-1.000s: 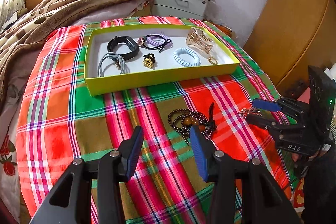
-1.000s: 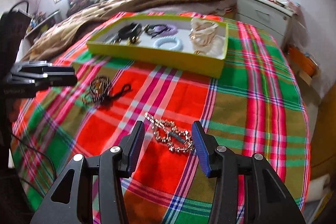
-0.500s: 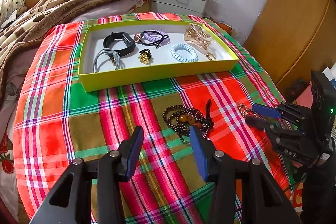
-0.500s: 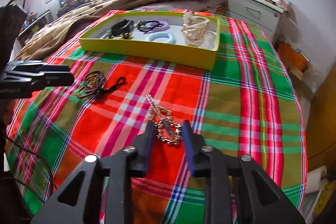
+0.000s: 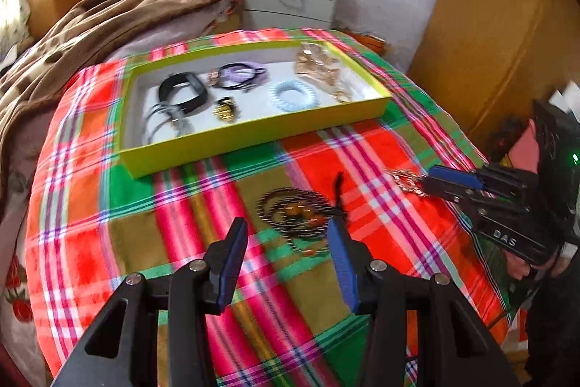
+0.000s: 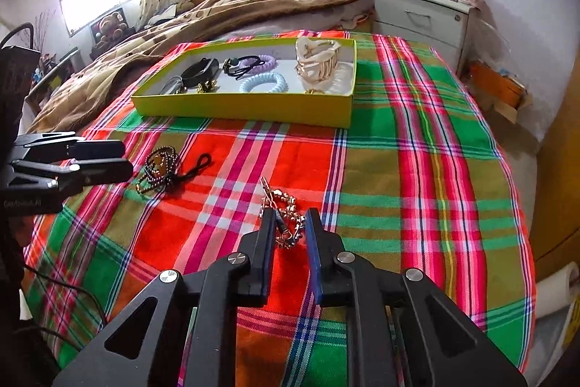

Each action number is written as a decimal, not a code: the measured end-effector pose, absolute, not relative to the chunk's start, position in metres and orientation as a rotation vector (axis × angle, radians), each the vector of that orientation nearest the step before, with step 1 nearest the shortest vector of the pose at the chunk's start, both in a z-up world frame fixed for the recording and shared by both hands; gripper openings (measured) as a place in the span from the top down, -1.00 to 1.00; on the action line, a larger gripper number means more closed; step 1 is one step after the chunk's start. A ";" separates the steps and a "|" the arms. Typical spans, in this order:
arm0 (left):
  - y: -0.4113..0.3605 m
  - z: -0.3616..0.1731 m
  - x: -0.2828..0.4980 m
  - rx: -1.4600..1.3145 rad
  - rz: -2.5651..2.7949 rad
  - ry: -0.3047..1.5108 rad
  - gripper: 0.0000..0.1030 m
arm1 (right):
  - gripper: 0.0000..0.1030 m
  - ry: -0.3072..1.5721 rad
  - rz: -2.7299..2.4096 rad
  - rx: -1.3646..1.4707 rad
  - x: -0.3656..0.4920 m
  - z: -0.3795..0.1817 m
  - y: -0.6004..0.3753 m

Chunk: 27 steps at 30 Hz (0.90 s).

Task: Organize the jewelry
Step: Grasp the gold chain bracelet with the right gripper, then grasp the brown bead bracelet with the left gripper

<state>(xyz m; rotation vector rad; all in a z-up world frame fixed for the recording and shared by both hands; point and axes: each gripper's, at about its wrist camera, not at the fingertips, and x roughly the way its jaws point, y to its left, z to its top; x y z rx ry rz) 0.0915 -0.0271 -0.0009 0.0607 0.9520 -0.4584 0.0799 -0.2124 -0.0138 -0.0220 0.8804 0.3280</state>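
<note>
A yellow-green tray (image 5: pixel 253 140) (image 6: pixel 253 106) on the plaid cloth holds hair ties, a black band, a blue coil, a gold claw clip and small gold pieces. A dark bead bracelet (image 5: pixel 297 214) (image 6: pixel 159 169) lies on the cloth just ahead of my open left gripper (image 5: pixel 288 251). A gold chain (image 6: pixel 281 205) (image 5: pixel 404 178) lies on the cloth between the narrowed jaws of my right gripper (image 6: pixel 288 223); the pads (image 6: pixel 268 231) straddle its near end. I cannot tell if they pinch it.
A brown blanket (image 6: pixel 224 9) covers the bed behind the tray. A grey nightstand (image 6: pixel 420 13) stands at the back right. Wooden wardrobes (image 5: pixel 489 35) line the right side. The cloth drops off at the table's right edge (image 6: pixel 514 191).
My right gripper's jaws have narrowed around the near end of the gold chain. My left gripper has moved closer to the bead bracelet, still open.
</note>
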 end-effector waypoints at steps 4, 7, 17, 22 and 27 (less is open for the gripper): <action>-0.048 -0.005 0.089 0.143 -0.494 0.959 0.08 | 0.67 0.873 0.333 -0.030 0.076 -0.014 -0.210; -0.061 -0.006 0.087 0.207 -0.501 0.940 0.08 | 0.67 0.861 0.327 -0.014 0.075 -0.012 -0.212; -0.075 -0.018 0.096 0.240 -0.540 0.973 0.10 | 0.67 0.838 0.327 0.045 0.072 -0.008 -0.219; -0.080 -0.022 0.100 0.291 -0.509 0.960 0.15 | 0.67 0.835 0.327 0.065 0.073 -0.007 -0.220; -0.084 -0.023 0.108 0.287 -0.506 0.971 0.15 | 0.67 0.833 0.323 0.072 0.073 -0.007 -0.221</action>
